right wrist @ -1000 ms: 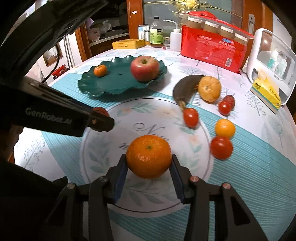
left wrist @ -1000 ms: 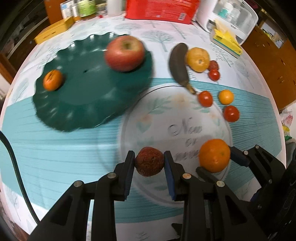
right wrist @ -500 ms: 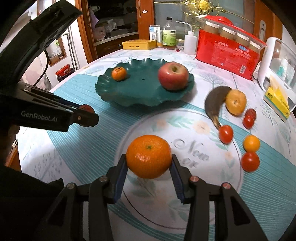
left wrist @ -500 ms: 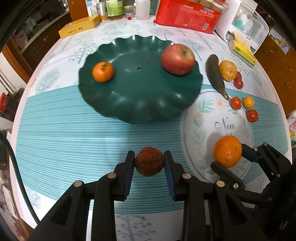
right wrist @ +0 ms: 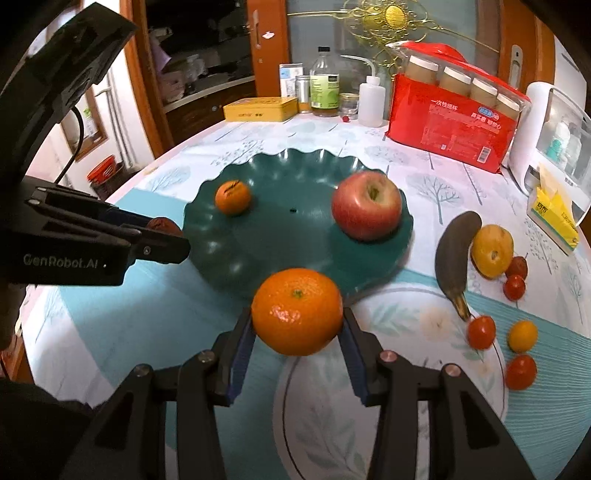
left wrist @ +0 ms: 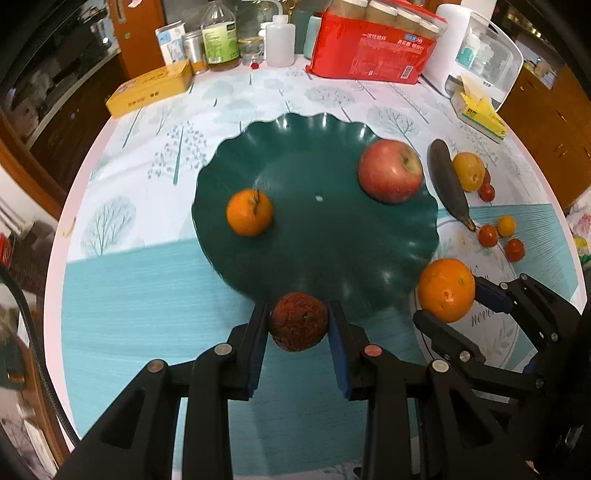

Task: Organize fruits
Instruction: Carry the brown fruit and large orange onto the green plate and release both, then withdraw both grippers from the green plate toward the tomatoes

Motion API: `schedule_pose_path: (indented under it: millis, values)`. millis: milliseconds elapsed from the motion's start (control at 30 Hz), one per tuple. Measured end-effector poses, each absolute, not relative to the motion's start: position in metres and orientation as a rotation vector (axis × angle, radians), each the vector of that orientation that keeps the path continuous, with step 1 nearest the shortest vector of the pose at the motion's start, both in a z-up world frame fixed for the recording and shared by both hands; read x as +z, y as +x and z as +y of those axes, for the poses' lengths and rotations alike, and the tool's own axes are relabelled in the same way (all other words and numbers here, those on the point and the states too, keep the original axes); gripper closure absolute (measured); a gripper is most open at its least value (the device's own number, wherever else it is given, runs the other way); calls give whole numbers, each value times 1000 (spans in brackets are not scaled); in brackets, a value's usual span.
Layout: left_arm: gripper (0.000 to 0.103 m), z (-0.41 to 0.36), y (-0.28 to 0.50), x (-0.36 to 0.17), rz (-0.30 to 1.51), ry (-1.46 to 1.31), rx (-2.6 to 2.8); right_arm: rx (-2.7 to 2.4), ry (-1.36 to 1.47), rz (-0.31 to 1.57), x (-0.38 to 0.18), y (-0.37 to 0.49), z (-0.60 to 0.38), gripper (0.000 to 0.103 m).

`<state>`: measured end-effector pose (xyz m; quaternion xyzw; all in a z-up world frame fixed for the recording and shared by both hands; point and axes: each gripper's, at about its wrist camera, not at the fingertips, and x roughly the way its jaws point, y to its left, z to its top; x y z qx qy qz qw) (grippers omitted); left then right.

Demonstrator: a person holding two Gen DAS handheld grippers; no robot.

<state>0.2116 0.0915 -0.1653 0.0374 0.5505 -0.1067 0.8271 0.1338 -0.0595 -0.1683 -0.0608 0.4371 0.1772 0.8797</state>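
Orange (right wrist: 297,311) clamped in right tool (right wrist: 297,332) — at plate (right wrist: 258,240) rim.

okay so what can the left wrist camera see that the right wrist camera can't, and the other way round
Only the left wrist view shows the whole dark red wrinkled fruit clamped in the left tool; the right wrist view catches just a sliver of it.

Only the right wrist view shows the cabinet shelves and the gold ornament behind the table.

Both show the green plate holding the apple and small orange, the big orange gripped in the right tool, and the blackened banana among loose tomatoes.
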Motion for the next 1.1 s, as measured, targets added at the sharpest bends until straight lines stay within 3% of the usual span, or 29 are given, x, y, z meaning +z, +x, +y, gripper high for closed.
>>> schedule_pose_path:
  millis: [500,600,667,800,1100]
  values:
    - [73,109,241,-192,1212,30,-343,241,-91,938,-181,158,-28,57]
    - [62,111,242,-193,1206,9,-359,224,-91,943,-182,161,-25,57]
    - [47,112,242,-191,1193,8,-358,209,-97,946,-183,162,-24,56]
    - [44,115,240,-189,1190,2,-349,197,-96,936,-182,160,-24,45]
    - [41,123,233,-182,1174,-8,-337,166,-103,916,-172,149,-27,42]
